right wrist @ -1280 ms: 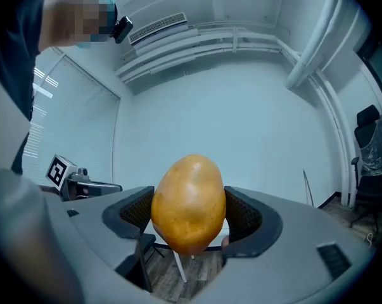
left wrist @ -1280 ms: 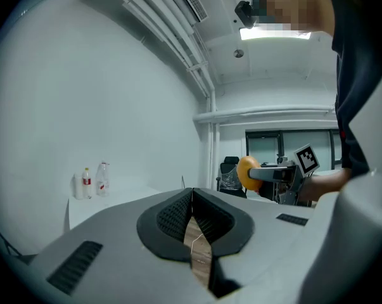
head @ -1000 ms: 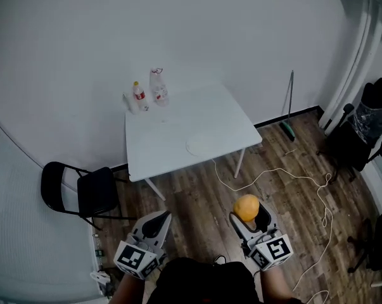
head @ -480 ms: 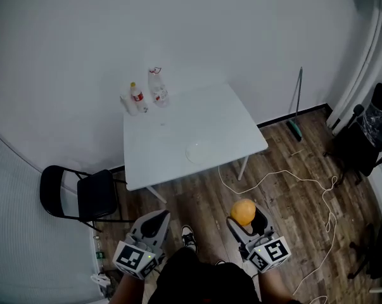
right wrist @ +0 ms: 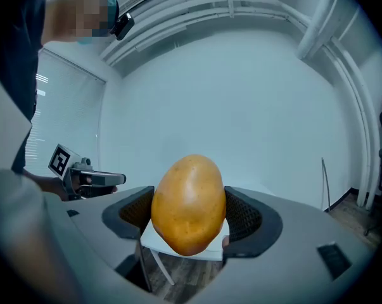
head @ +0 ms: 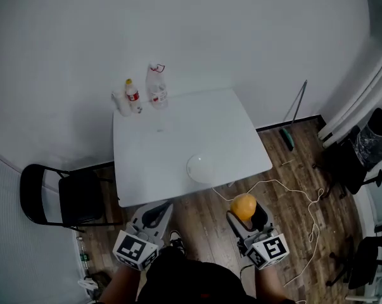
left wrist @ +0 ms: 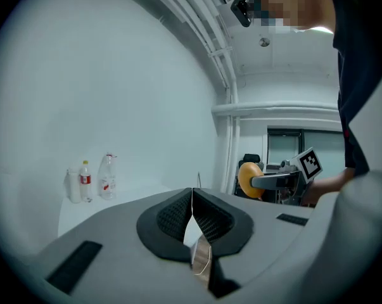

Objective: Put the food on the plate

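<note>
My right gripper (head: 244, 209) is shut on an orange-brown potato (head: 244, 206), held in the air just short of the white table's (head: 152, 163) near edge; the right gripper view shows the potato (right wrist: 189, 204) clamped between both dark pads. A white plate (head: 202, 168) lies near the table's front edge, a little left of and beyond the potato. My left gripper (head: 156, 213) is shut with nothing in it, its pads pressed together (left wrist: 192, 217), and it hovers below the table's front left part.
Two plastic bottles (head: 144, 90) and a white cup (head: 120, 104) stand at the table's far left corner. A black folding chair (head: 57, 195) is at the left. White cable (head: 301, 198) trails on the wood floor at the right, beside office chairs (head: 358, 163).
The view has moved forward: the table and plate now sit closer to both grippers. The potato stays clamped in the right gripper; the left stays shut.
</note>
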